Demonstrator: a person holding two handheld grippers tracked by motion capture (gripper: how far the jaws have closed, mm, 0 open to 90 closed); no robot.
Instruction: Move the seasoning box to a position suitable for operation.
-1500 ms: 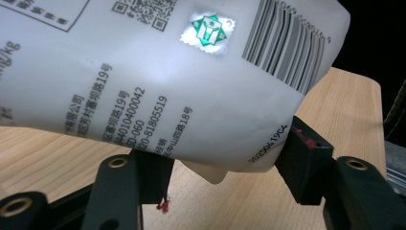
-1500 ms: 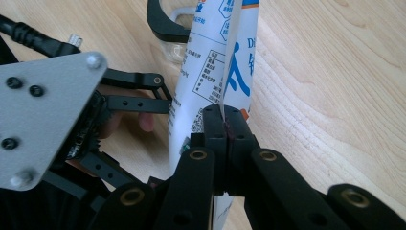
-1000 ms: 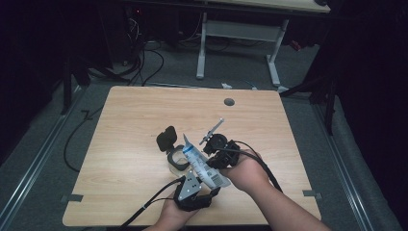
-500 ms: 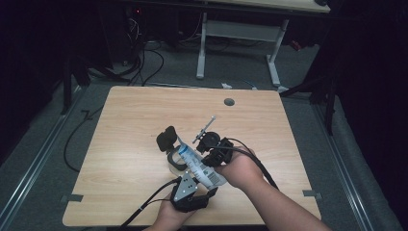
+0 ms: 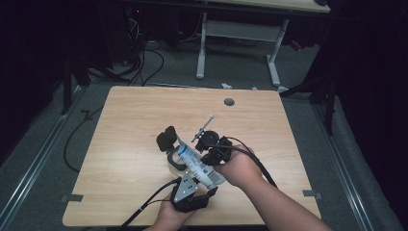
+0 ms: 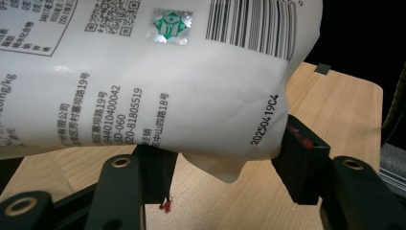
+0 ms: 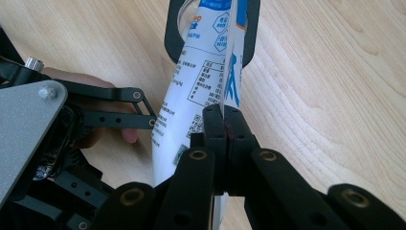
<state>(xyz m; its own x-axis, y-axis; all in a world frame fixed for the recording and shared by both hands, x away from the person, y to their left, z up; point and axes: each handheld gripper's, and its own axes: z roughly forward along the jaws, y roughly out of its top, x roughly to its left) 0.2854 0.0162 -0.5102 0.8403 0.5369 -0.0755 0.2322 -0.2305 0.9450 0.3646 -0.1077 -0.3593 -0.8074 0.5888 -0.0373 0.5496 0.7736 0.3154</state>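
White plastic, printed with a barcode and small text, the pouch (image 5: 196,162) is held above a pale wood table (image 5: 125,130) between two hand-held grippers; its long axis runs slantwise in the high view, from near the person at lower right up and away to the left, where its far end meets a black ring-shaped object (image 5: 169,144) on the tabletop; whether the pouch sits inside that ring or only over it cannot be told. In the left gripper view the left gripper (image 6: 222,165) has its jaws set to either side of the pouch's (image 6: 158,81) bulging lower body, one pad tucked under the crease and the other against the corner, a grasp across the width; the right gripper (image 7: 224,125), seen in the right gripper view, is clamped tight on a thin seam edge of the pouch (image 7: 201,91), jaws meeting with only film between them. The right hand (image 5: 240,166) lies nearer the pouch's upper flank, the left hand nearer its base; any coming move looks likely to turn on pulling along or across that slanted axis.
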